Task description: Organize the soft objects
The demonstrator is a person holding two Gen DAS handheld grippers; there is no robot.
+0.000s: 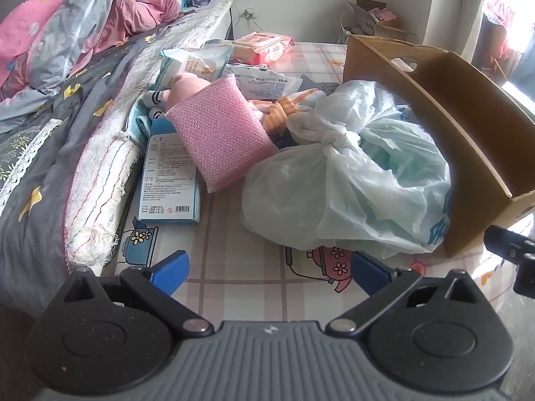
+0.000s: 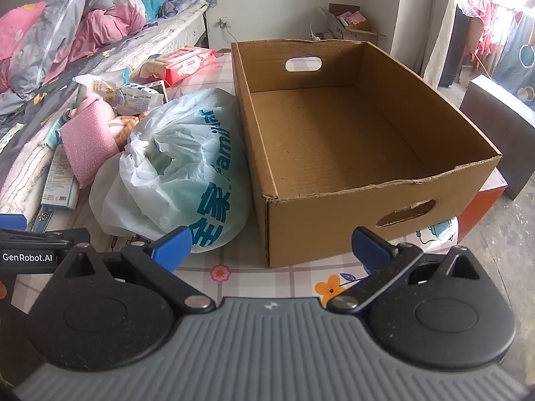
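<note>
A knotted white plastic bag (image 1: 347, 180) with green contents lies on the patterned mat, against the left side of an open cardboard box (image 2: 351, 127); it also shows in the right wrist view (image 2: 174, 170). A pink textured sponge-like pad (image 1: 217, 133) leans behind it, with a pink plush toy (image 1: 187, 87) and an orange checked doll (image 1: 281, 110) partly hidden. My left gripper (image 1: 269, 272) is open and empty, just in front of the bag. My right gripper (image 2: 271, 249) is open and empty, before the box's near left corner.
A blue and white carton (image 1: 170, 180) lies flat by the bed edge. Wipes packs (image 1: 264, 46) and pouches lie behind. A bed with rumpled bedding (image 1: 67, 50) runs along the left. Another cardboard box (image 2: 351, 23) stands by the far wall. A dark cabinet (image 2: 498, 117) stands right.
</note>
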